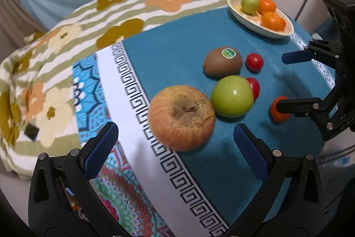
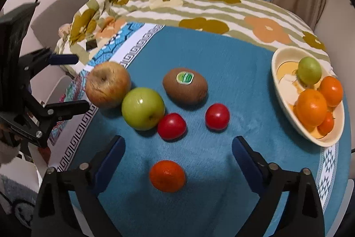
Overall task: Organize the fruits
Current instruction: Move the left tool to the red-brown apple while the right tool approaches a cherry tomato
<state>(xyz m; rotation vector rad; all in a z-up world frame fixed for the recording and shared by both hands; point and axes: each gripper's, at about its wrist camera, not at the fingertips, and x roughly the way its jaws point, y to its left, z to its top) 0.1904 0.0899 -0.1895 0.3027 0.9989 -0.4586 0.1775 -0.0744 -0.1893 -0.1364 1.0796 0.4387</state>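
Observation:
On the teal cloth [image 2: 233,72] lie a wrinkled red-yellow apple [image 1: 181,117] [image 2: 108,84], a green apple [image 1: 231,96] [image 2: 143,108], a kiwi with a sticker [image 1: 223,61] [image 2: 185,85], two red tomatoes [image 2: 172,126] [image 2: 217,116] and a small orange [image 2: 167,179]. A cream bowl [image 2: 286,103] [image 1: 246,21] holds a green fruit and oranges. My left gripper [image 1: 177,134] is open, just before the wrinkled apple. My right gripper [image 2: 177,148] is open, above the small orange; it also shows in the left wrist view [image 1: 286,81].
A floral blanket [image 2: 221,8] lies behind the cloth. The patterned cloth border [image 1: 133,92] runs on the left. A small dark card [image 1: 31,132] lies on the blanket. Curtains hang at the back.

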